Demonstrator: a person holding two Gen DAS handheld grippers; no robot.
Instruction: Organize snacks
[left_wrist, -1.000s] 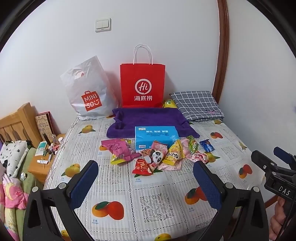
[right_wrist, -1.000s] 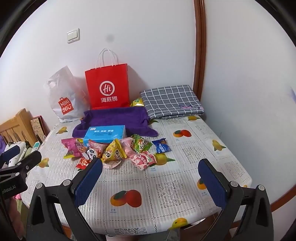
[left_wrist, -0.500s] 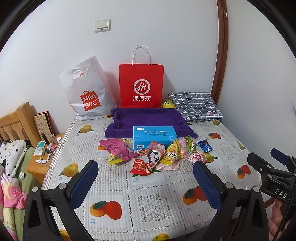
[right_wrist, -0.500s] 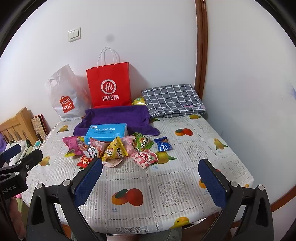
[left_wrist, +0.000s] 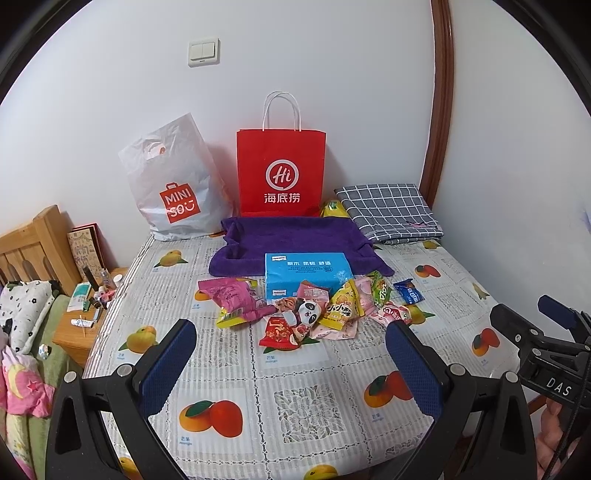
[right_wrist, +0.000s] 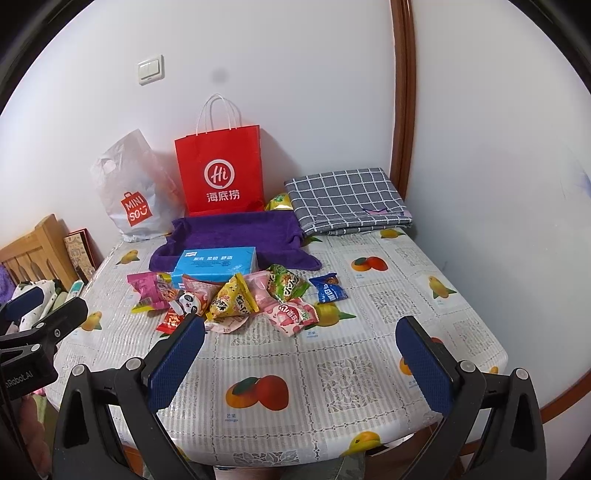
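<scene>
Left wrist view: both grippers, left (left_wrist: 291, 363) and right (right_wrist: 301, 362), held fingers apart above the surface (left_wrist: 295, 406), short of the snack packets (left_wrist: 314, 314).

Left wrist view is looking from above the worktop's (left_wrist: 295, 435) near edge toward the far wall, left tool (left_wrist: 291, 363) framing the foreground. Right wrist view is looking the same way from nearer the near right corner, right tool (right_wrist: 301, 363) likewise. Both are sharing the snack pile (left_wrist: 314, 310) (right_wrist: 236, 301), mid-distance, and the far edge.
</scene>
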